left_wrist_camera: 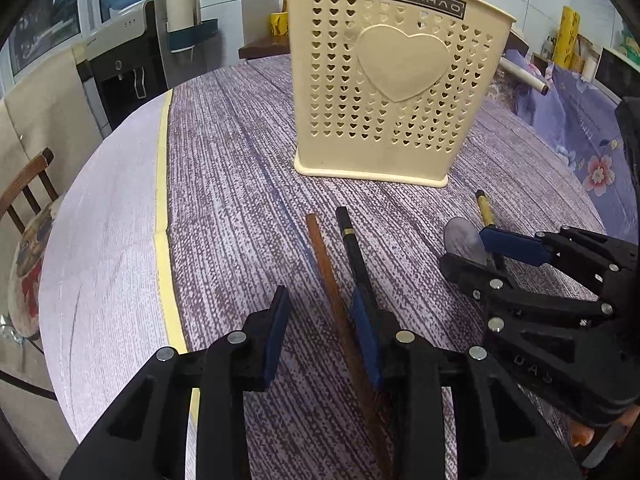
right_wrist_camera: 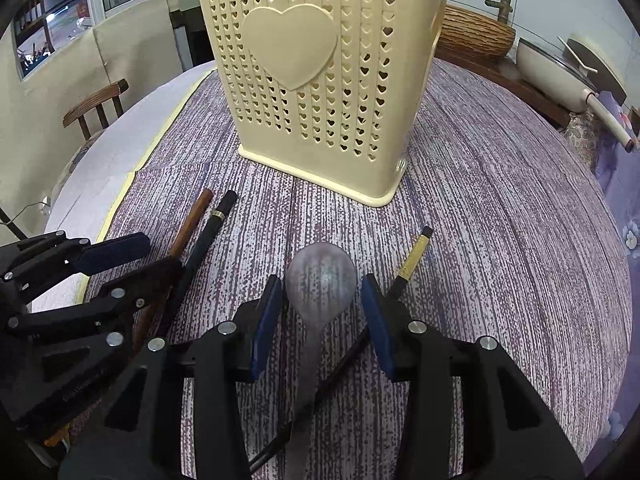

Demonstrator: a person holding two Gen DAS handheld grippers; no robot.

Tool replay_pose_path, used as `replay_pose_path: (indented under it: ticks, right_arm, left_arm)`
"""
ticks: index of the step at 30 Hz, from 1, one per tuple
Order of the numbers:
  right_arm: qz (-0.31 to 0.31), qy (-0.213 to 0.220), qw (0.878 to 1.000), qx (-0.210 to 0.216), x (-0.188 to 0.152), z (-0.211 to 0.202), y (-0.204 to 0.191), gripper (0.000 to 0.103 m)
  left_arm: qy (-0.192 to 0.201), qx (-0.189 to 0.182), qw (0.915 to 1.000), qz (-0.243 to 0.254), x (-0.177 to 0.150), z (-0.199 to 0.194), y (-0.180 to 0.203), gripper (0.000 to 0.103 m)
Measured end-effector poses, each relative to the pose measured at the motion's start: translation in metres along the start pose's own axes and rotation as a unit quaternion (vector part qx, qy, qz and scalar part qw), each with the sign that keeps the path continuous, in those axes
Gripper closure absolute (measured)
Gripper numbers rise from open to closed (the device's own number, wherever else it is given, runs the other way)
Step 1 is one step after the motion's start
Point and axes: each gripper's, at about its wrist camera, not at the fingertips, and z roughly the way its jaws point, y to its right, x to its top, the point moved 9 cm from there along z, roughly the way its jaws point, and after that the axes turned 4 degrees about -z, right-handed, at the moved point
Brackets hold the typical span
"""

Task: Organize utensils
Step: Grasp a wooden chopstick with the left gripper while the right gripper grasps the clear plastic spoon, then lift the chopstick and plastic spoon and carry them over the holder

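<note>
A cream perforated utensil holder (left_wrist_camera: 384,92) with a heart on its front stands upright on the table, also in the right wrist view (right_wrist_camera: 320,80). A brown chopstick (left_wrist_camera: 332,292) and a black chopstick (left_wrist_camera: 352,248) lie side by side before it. My left gripper (left_wrist_camera: 320,320) is open, low over the table, with the brown chopstick between its fingers. A metal spoon (right_wrist_camera: 322,284) lies bowl-forward between the open fingers of my right gripper (right_wrist_camera: 320,312). A black chopstick with a gold band (right_wrist_camera: 412,260) lies just right of the spoon.
The round table (left_wrist_camera: 224,184) has a purple-grey striped cloth with a yellow tape line (left_wrist_camera: 162,200) at left. A wooden chair (left_wrist_camera: 24,208) stands off the left edge. A white pan (right_wrist_camera: 560,72) and floral cloth (left_wrist_camera: 580,128) lie at the right.
</note>
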Motion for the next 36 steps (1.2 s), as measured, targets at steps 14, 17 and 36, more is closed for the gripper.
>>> replay_pose_path:
  ticks: [14, 17, 36]
  right_arm:
    - [0.002, 0.000, 1.000, -0.002, 0.002, 0.002, -0.002, 0.066]
    - [0.003, 0.002, 1.000, 0.002, 0.002, 0.002, -0.002, 0.066]
    - [0.054, 0.104, 0.988, 0.096, 0.035, -0.066, 0.010, 0.066]
  left_arm:
    - [-0.010, 0.005, 0.9999, -0.011, 0.013, 0.011, 0.001, 0.094]
    - [-0.010, 0.001, 0.9998, -0.017, 0.013, 0.011, 0.002, 0.094]
    - [0.089, -0.058, 0.9928, -0.056, 0.056, -0.059, -0.003, 0.095]
